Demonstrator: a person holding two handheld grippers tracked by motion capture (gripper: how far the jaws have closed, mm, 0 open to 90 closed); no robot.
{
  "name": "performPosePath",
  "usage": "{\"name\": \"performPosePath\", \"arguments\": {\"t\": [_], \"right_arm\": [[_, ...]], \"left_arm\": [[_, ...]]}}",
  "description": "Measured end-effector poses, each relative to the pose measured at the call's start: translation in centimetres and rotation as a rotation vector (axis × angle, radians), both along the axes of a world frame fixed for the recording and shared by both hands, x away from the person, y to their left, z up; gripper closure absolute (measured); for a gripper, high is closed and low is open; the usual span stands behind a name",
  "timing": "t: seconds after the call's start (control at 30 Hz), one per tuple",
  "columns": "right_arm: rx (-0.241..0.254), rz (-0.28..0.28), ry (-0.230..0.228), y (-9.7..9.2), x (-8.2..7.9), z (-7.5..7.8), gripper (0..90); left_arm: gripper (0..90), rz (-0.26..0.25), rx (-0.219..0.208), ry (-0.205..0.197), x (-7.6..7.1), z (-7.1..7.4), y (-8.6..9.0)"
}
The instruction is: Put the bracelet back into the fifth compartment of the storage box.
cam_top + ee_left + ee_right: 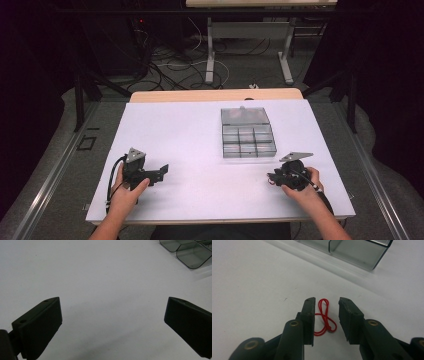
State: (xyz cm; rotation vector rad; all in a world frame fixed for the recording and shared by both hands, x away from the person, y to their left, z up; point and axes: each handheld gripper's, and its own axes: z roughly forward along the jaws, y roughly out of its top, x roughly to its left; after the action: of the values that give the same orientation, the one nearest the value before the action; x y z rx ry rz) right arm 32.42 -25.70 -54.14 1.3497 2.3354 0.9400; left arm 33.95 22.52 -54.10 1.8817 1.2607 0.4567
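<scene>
Two hands came in from the near edge of the white table point(200, 150), one gripper in each. From above I saw my left gripper point(161, 172) near the left side and my right gripper point(272, 177) near the right, well apart.

One clear plastic organiser box point(248, 140) sat toward the far right of the table, its lid standing open at the far end. I counted nine compartments in three rows of three, though I could not tell what they held.

My right gripper view showed what the high view was too small to resolve: one thin red string loop point(325, 316), twisted into a figure eight, lying flat on the table between the two jaws. Those jaws stood partly closed around it without pressing it. A corner of the box lay just beyond.

My left gripper view showed its jaws spread wide, nothing between them.
</scene>
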Motion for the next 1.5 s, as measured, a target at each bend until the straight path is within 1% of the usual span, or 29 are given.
{"name": "performPosePath", "arguments": {"t": [0.17, 0.2, 0.37, 0.5, 0.7, 0.73, 0.77, 0.8, 0.93, 1.13, 1.33, 1.37, 1.5], "right_arm": [[-0.024, 0.01, 0.01, 0.02, 0.04, -0.18, 69.0], [-0.025, 0.011, 0.012, 0.02, 0.06, -0.23, 69.3], [-0.029, 0.009, 0.024, 0.03, 0.11, -0.37, 71.9], [-0.04, 0.009, 0.032, 0.01, 0.17, -0.46, 74.3], [-0.041, 0.015, 0.041, 0.05, 0.26, -0.62, 77.5], [-0.042, 0.013, 0.039, 0.1, 0.27, -0.65, 78.3], [-0.042, 0.012, 0.041, 0.09, 0.28, -0.63, 78.9], [-0.041, 0.005, 0.048, 0.09, 0.25, -0.6, 79.5], [-0.043, 0.004, 0.041, 0.0, 0.31, -0.65, 82.6], [-0.042, -0.009, 0.055, 0.13, 0.27, -0.61, 88.2], [-0.035, -0.012, 0.062, 0.03, 0.36, -0.61, 89.0], [-0.026, -0.015, 0.066, 0.03, 0.36, -0.6, 89.0], [-0.026, -0.015, 0.067, -0.02, 0.38, -0.6, 89.1]], "left_arm": [[1.5, 0.002, -0.005, 0.005, 0.03, -0.02, 0.07], [1.5, -0.006, -0.002, 0.017, 0.02, 0.07, 0.15], [1.6, -0.003, -0.005, 0.018, 0.04, 0.03, 0.15], [1.6, -0.004, -0.009, 0.019, 0.06, 0.0, 0.15], [1.6, -0.002, -0.011, 0.021, 0.07, -0.03, 0.17], [1.6, 0.004, -0.012, 0.014, 0.08, -0.08, 0.12], [1.6, -0.002, -0.012, 0.02, 0.08, -0.04, 0.16], [1.6, -0.002, -0.012, 0.021, 0.08, -0.04, 0.17], [1.7, -0.002, -0.012, 0.022, 0.08, -0.04, 0.18], [1.6, -0.003, -0.011, 0.026, 0.1, -0.04, 0.19], [1.6, -0.003, -0.011, 0.026, 0.1, -0.04, 0.2], [1.6, -0.003, -0.012, 0.024, 0.11, -0.06, 0.2], [1.6, -0.003, -0.011, 0.025, 0.11, -0.06, 0.22]]}}
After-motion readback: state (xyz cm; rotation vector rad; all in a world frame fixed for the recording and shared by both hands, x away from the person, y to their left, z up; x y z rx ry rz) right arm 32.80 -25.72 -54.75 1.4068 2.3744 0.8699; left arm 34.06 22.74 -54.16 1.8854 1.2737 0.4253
